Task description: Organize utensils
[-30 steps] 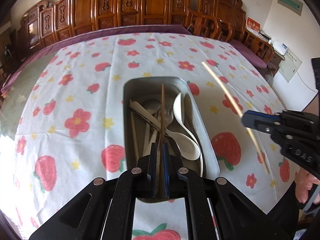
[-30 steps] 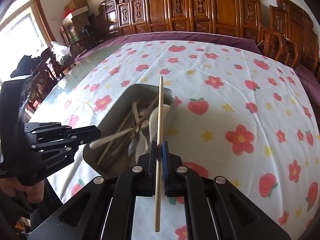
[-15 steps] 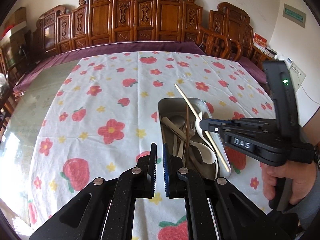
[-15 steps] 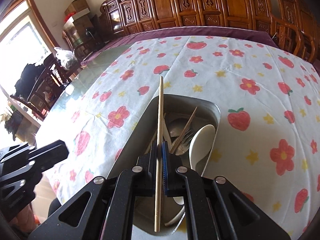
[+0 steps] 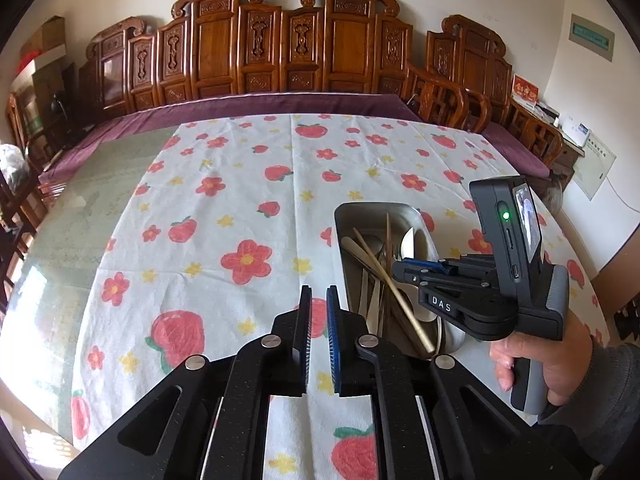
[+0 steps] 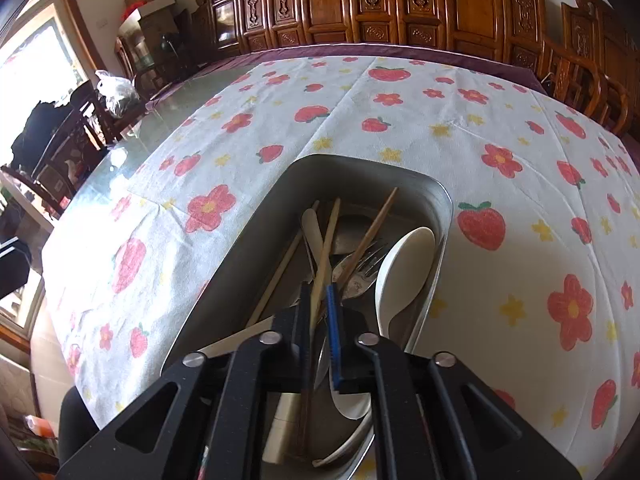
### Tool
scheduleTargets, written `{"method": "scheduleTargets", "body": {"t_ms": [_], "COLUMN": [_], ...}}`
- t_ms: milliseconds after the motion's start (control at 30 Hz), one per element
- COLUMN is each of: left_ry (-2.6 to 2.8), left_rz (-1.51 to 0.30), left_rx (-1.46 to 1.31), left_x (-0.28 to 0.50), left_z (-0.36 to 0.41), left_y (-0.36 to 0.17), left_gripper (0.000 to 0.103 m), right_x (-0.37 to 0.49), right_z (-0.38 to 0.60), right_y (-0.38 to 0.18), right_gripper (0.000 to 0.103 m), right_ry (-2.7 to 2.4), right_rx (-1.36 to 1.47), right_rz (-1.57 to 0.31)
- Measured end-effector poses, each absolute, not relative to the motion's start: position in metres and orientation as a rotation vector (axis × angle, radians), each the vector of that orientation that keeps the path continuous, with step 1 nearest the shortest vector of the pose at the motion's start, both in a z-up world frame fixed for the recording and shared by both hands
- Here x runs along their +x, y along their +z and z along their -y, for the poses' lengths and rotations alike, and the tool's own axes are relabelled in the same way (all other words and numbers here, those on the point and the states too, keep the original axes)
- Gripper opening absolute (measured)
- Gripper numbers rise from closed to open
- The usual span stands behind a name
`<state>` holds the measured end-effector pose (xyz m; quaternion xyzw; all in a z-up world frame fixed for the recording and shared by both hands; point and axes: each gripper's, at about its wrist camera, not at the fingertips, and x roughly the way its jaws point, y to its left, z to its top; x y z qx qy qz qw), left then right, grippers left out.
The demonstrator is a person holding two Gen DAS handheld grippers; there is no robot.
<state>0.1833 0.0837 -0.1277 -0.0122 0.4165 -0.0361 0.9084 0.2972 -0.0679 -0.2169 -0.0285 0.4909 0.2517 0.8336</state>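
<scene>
Left gripper (image 5: 318, 300): jaws had just been parting, nothing between them, above the tablecloth (image 5: 224, 208) beside the tray.
Right gripper (image 6: 319, 294): jaws had just been loosening; pale chopstick (image 6: 325, 252) lay between them, released.
Tray (image 6: 256, 248): metal, on the cloth, holding chopsticks, a fork (image 6: 362, 270) and a white spoon (image 6: 404, 268).

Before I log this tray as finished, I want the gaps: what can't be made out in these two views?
- Near end of the rectangular metal tray: right wrist view, hidden behind the right gripper.
- Whether the pale bamboo chopstick between its slightly parted fingers is still pinched: unclear.
- Utensil count: overlapping pile under the white plastic spoon.
- Tray's right side: left wrist view, covered by the right gripper.
</scene>
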Motion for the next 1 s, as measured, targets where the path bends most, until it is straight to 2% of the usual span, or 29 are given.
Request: {"method": "scheduleTargets", "body": {"t_ms": [33, 200, 333, 400, 533, 567, 633, 700, 800, 867, 1000], "left_ry": [-0.068, -0.065, -0.070, -0.070, -0.070, -0.071, -0.071, -0.067, -0.064, -0.059, -0.068], "left_rz": [-0.856, -0.823, -0.790, -0.774, -0.758, -0.755, -0.747, -0.733, -0.703, -0.677, -0.621], "left_rx": [-0.022, -0.009, 0.005, 0.004, 0.001, -0.001, -0.005, -0.004, 0.001, 0.004, -0.012], "left_x": [0.181, 0.166, 0.151, 0.142, 0.128, 0.125, 0.118, 0.110, 0.100, 0.093, 0.079], "left_z": [-0.083, -0.074, -0.062, -0.055, -0.044, -0.042, -0.036, -0.032, -0.024, -0.018, -0.009], "left_y": [-0.126, -0.114, -0.104, -0.100, -0.097, -0.097, -0.096, -0.093, -0.083, -0.074, -0.050], "left_gripper": [0.016, 0.026, 0.043, 0.051, 0.065, 0.067, 0.077, 0.084, 0.091, 0.095, 0.095], "right_x": [0.295, 0.265, 0.233, 0.219, 0.188, 0.181, 0.168, 0.154, 0.136, 0.124, 0.098], "right_z": [0.070, 0.093, 0.119, 0.132, 0.159, 0.166, 0.178, 0.191, 0.209, 0.221, 0.239], "right_y": [-0.215, -0.181, -0.146, -0.133, -0.112, -0.108, -0.101, -0.093, -0.076, -0.062, -0.027], "right_gripper": [0.017, 0.018, 0.029, 0.040, 0.054, 0.061, 0.073, 0.089, 0.100, 0.100, 0.100], "right_ry": [0.529, 0.529, 0.509, 0.500, 0.463, 0.449, 0.418, 0.383, 0.338, 0.323, 0.288], "right_rx": [-0.067, -0.054, -0.058, -0.050, -0.037, -0.036, -0.034, -0.025, -0.007, 0.008, 0.014], "right_rz": [-1.033, -0.943, -0.859, -0.826, -0.780, -0.771, -0.753, -0.729, -0.674, -0.637, -0.543]}}
